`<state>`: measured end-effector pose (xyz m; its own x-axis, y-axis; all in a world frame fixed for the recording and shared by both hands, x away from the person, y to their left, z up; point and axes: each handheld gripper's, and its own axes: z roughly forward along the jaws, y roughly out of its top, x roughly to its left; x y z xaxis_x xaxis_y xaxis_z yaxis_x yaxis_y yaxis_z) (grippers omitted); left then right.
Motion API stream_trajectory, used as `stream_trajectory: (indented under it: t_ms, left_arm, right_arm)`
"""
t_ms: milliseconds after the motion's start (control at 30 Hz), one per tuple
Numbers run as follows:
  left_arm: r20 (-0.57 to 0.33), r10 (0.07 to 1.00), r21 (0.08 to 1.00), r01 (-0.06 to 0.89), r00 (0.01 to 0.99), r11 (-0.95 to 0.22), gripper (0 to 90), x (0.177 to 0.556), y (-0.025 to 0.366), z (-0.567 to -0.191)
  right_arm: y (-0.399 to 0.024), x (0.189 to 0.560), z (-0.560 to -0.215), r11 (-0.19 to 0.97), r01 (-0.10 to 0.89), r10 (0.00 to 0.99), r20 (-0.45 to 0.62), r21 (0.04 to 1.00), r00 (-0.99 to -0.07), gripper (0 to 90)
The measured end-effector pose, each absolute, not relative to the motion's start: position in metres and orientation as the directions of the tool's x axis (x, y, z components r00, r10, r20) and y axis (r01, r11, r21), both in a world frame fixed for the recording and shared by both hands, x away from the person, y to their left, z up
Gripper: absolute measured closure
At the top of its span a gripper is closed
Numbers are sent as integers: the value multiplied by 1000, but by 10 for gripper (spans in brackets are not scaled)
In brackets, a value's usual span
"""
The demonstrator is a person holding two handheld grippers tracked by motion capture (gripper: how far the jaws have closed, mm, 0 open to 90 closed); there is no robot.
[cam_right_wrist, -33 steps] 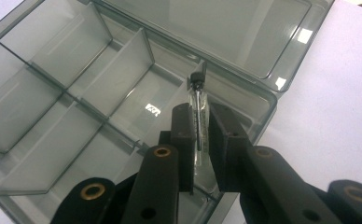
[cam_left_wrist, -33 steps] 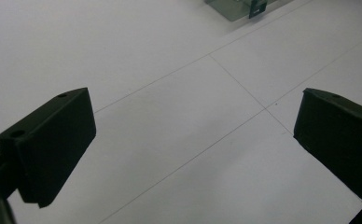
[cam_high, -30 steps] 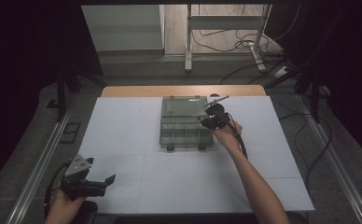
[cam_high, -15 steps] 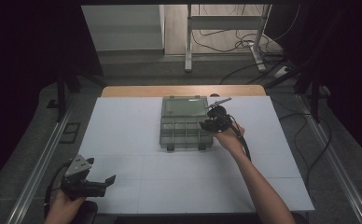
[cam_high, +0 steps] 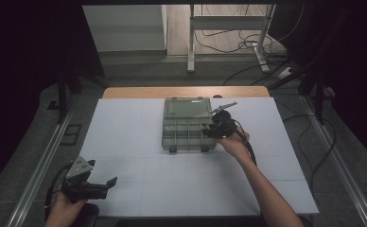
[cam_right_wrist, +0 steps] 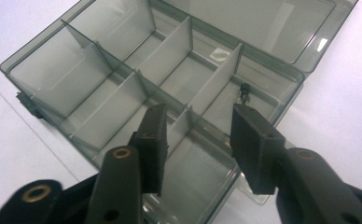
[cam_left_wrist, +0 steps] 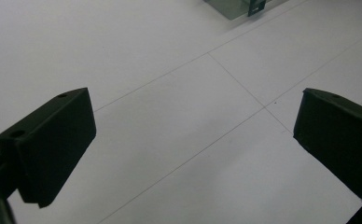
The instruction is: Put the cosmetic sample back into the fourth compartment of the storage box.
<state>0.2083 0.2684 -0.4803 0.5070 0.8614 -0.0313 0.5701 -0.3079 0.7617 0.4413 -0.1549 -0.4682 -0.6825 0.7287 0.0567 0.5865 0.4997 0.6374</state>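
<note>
Two tools: right tool (cam_right_wrist: pixel 195 144) hovers over the box's 3 o'clock end, jaws partly spread, pinching nothing; left tool (cam_high: pixel 92 185) idles at the table's (cam_high: pixel 125 137) 7 o'clock corner, jaws spread wide.
Box: clear compartment box (cam_high: pixel 187 135) sits at table centre toward 12 o'clock, lid open, compartments apparently empty.
Risk: a jaw descending could catch a thin divider (cam_right_wrist: pixel 216 77), tipping or sliding the light box.
Cause: dividers stand close beneath both jaws.

Cables (cam_high: pixel 229 45) trail across the floor beyond the white worktop (cam_high: pixel 125 132), beside a metal frame's legs (cam_high: pixel 190 42).
</note>
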Motion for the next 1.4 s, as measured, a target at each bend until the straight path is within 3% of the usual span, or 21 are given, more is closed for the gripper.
stream_trajectory:
  t_ms: [367, 600, 1400]
  left_arm:
    - [-29, 866, 761, 572, 500, -304, 0, 208, 269, -480]
    - [-19, 863, 759, 569, 505, -316, 0, 208, 267, -480]
    - [-8, 861, 754, 568, 509, -330, 3, 208, 266, -480]
  right_arm:
    - [-157, 429, -464, 509, 581, 718, 59, 635, -693, 451]
    - [-160, 423, -461, 513, 585, 700, 87, 629, -709, 437]
    - [-169, 389, -456, 530, 560, 656, 111, 637, -747, 184]
